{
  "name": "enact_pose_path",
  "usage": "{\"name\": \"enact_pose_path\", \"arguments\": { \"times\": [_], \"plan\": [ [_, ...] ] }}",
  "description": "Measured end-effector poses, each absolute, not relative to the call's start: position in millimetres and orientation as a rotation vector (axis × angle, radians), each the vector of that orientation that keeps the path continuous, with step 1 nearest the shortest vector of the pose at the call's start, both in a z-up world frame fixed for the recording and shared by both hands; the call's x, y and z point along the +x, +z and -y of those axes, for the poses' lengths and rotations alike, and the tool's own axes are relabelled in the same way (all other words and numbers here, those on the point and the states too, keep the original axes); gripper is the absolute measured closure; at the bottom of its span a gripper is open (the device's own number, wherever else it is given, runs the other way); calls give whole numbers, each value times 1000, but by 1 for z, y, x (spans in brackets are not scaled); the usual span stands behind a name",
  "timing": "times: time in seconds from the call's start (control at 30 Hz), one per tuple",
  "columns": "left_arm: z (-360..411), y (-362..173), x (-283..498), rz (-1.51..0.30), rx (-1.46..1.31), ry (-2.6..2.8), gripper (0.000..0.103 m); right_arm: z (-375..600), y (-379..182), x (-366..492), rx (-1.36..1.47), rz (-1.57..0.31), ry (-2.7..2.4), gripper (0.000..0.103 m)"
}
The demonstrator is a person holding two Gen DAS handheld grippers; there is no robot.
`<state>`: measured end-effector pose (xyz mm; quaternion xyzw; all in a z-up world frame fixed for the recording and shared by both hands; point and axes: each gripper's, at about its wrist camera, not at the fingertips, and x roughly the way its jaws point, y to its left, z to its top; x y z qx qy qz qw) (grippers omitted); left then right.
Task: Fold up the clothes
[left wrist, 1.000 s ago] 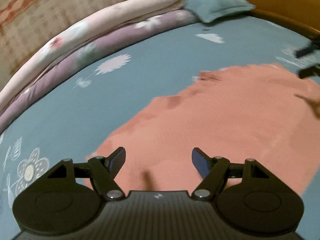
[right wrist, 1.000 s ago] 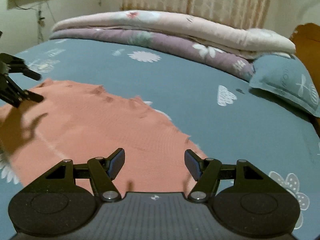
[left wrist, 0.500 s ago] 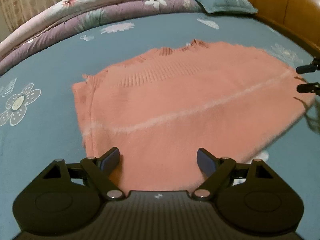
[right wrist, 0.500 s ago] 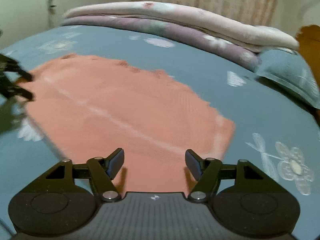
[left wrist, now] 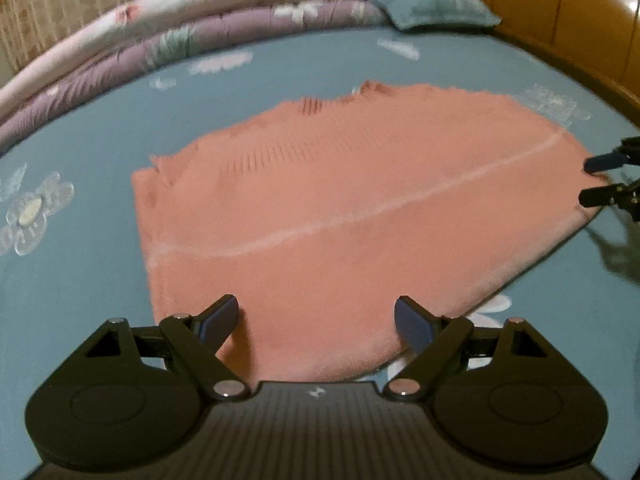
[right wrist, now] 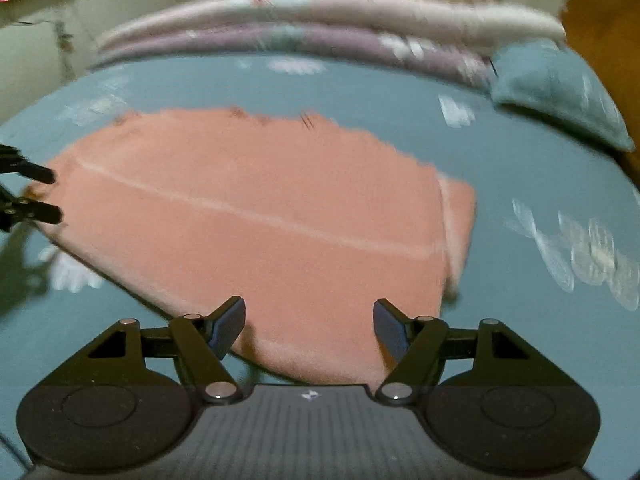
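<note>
Lying flat on the bed [left wrist: 100, 280], the pink garment [left wrist: 340, 208] sits beneath both tools, left tool [left wrist: 316, 322] and right tool [right wrist: 309, 320], jaws apart (having just widened), gripping nothing.

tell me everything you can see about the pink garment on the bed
The pink garment is a salmon-coloured knit, soft and slightly fuzzy in look, spread flat on the teal floral bedsheet. A pale line crosses it from side to side. Its far edge is ribbed and uneven; in the right wrist view one side edge looks turned over. Nothing grips it: the left gripper and right gripper hang open over its near edge at opposite ends, fingers apart, pressing nothing.
</note>
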<state>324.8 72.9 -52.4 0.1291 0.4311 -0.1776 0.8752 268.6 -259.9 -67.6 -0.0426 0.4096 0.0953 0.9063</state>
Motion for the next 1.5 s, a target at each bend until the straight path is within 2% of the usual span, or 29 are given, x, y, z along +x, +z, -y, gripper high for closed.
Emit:
{"name": "enact_pose_path", "arguments": {
  "times": [0.1, 0.2, 0.43, 0.6, 0.7, 0.77, 0.97, 1.23, 1.5],
  "plan": [
    [-90, -58, 313, -906, 163, -351, 13, 267, -73, 251, -40, -833, 186, 26],
    [-95, -50, 303, -892, 197, -362, 13, 264, -66, 239, -67, -850, 187, 26],
    [-71, -29, 340, -780, 248, -402, 13, 263, -33, 293, -147, -671, 171, 26],
    [-77, -52, 376, -823, 187, -305, 13, 288, -64, 342, -72, -763, 134, 26],
    [-91, -58, 372, -826, 141, -304, 13, 300, -69, 333, -89, -746, 156, 26],
    [-91, -52, 363, -843, 193, -303, 13, 301, -61, 327, -130, -773, 111, 21],
    [-79, -42, 312, -830, 407, -352, 13, 300, -53, 278, -191, -791, 141, 21],
    [-34, -61, 248, -711, 925, -391, 13, 254, -58, 232, -490, -789, 191, 18],
    [-33, -70, 246, -648, 1058, -330, 13, 231, -79, 218, -735, -783, 159, 16]
  ]
}}
